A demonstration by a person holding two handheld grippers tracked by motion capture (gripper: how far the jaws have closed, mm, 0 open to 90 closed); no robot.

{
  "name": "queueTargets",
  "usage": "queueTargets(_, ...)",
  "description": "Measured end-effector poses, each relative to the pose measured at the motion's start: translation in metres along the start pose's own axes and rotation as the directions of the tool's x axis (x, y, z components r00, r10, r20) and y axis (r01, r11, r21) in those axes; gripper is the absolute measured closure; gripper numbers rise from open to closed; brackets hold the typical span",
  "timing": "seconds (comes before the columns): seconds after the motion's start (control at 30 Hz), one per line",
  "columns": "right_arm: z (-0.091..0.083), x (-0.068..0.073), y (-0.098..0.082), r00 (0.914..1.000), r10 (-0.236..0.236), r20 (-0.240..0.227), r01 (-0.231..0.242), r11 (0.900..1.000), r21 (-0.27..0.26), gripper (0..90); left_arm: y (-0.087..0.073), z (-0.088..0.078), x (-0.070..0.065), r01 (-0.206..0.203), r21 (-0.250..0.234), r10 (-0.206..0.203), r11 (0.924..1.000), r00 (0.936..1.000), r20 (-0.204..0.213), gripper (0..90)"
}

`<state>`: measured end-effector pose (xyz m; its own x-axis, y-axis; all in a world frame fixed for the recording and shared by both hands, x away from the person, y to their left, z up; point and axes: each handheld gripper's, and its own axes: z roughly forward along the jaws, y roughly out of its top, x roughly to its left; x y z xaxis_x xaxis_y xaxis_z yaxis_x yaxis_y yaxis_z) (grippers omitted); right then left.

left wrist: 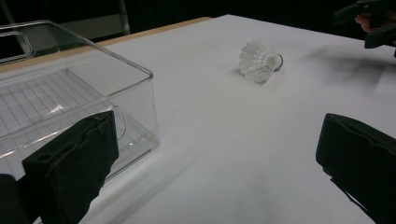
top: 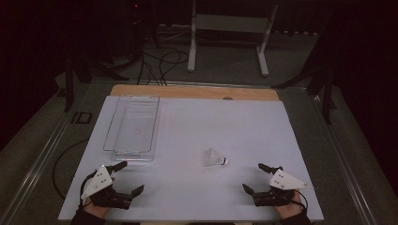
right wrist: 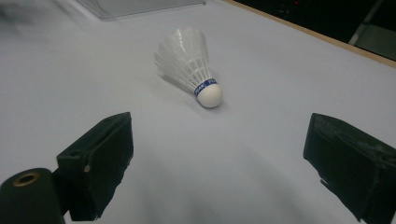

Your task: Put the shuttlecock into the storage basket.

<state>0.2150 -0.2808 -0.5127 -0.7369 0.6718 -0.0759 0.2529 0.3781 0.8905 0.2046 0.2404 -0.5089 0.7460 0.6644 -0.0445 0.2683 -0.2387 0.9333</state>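
Note:
A white feather shuttlecock lies on its side on the white table top, its cork tip toward the right. My left gripper rests near the front left corner, jaws wide apart and empty. It looks past a clear plastic bin toward the shuttlecock. Near the front right, my right gripper is open too, nothing between its jaws. The shuttlecock lies a short way ahead of it, cork with a blue band pointing toward the camera.
The clear rectangular bin stands empty on the left half of the table. A wooden strip edges the far side. Beyond it are a white stand and cables on the dark floor.

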Motion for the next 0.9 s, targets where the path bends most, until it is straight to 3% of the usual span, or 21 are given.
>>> queueTargets(0.17,0.0007,0.0018,0.0005,0.9998,0.002,-0.019,-0.002,1.0,-0.025,9.7,0.0003,0.0,-0.0003,0.0,0.0,0.0,1.0,1.0,0.002,0.0)
queueTargets(0.5,0.0033,0.0041,0.0007,0.9994,-0.004,-0.035,0.003,1.0,-0.007,9.7,0.0002,0.0003,-0.0004,0.003,0.0,-0.003,1.0,0.9999,0.013,0.0)
queueTargets(0.9,0.0033,0.0035,0.0018,0.9999,-0.004,-0.011,0.004,1.0,0.003,9.0,0.0009,0.0005,0.0,0.009,0.012,-0.009,0.9999,0.9998,0.018,0.0)
